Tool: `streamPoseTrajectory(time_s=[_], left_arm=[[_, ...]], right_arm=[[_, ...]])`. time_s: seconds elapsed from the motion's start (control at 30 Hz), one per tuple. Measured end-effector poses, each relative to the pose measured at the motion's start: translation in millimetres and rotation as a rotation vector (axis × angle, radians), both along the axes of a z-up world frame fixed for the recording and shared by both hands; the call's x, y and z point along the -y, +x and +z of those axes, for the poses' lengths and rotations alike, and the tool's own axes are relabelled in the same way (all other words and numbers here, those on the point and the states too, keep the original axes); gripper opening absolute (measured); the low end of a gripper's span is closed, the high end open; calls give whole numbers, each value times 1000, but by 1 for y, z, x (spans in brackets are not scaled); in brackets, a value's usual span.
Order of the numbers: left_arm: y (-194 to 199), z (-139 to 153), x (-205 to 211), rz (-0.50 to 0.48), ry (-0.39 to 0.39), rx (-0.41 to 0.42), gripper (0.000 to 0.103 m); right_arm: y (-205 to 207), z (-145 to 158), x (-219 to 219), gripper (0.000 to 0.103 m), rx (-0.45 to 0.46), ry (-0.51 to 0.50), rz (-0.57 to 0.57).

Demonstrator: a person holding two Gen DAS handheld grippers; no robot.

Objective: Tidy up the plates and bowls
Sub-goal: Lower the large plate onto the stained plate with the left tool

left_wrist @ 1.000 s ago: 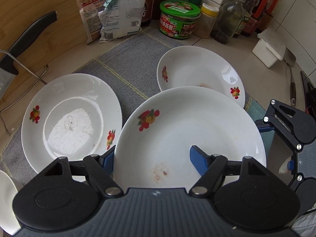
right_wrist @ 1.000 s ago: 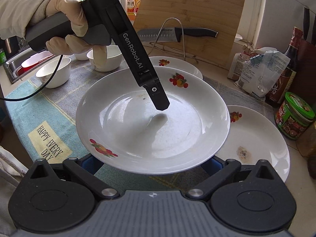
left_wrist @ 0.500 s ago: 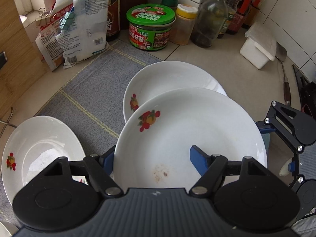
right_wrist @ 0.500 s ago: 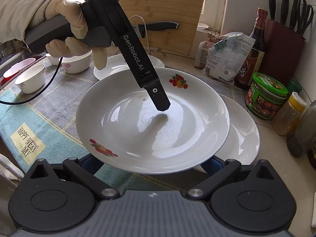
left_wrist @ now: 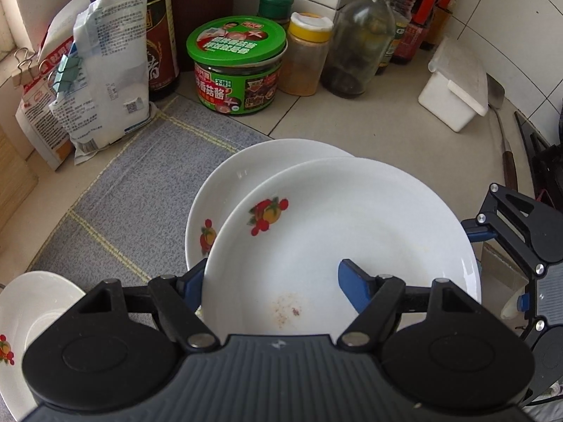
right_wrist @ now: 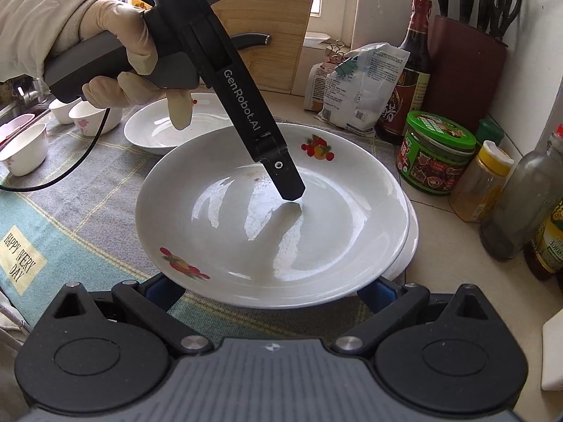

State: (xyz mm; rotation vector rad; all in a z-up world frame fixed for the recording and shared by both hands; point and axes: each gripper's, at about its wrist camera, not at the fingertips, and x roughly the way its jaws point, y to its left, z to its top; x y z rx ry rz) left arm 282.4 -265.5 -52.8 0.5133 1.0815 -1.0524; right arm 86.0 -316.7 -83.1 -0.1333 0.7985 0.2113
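A white plate with fruit prints (left_wrist: 337, 232) (right_wrist: 267, 218) is held in the air. My left gripper (left_wrist: 272, 283) is shut on its near rim, one blue finger (left_wrist: 352, 285) inside the plate and the other under its edge; the inner fingertip (right_wrist: 292, 190) shows in the right wrist view. My right gripper (right_wrist: 269, 292) stands wide open, its two blue fingers below the plate's near rim. The held plate hovers over a second plate (left_wrist: 225, 190) (right_wrist: 411, 242) at the grey mat's corner. A third plate (left_wrist: 31, 309) (right_wrist: 158, 130) lies further left. Small bowls (right_wrist: 95, 119) stand beyond it.
Just behind the plates stand a green-lidded jar (left_wrist: 239, 66), a yellow-capped jar (left_wrist: 306, 56), bottles (left_wrist: 362, 42) and a white box (left_wrist: 454, 88). Clipped bags (left_wrist: 95, 81) lean at the left. A knife block (right_wrist: 468, 59) and a cutting board (right_wrist: 267, 28) are at the back.
Both grippers have carried the held plate sideways toward the jars, so it now hangs over the second plate. The third plate has slid off to the left of the view.
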Motion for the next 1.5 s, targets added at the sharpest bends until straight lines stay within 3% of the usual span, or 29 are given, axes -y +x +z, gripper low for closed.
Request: streamPoseTrajectory(time_s=[0.6,1.5], left_arm=[[7,-20,31,-29,-4,-34,76],[18,-35,41,-48,24,-34,78]], right_arm=[[8,-8,20,103,-34,3,-63],[14,-7,23,103,-55,-7,-96]])
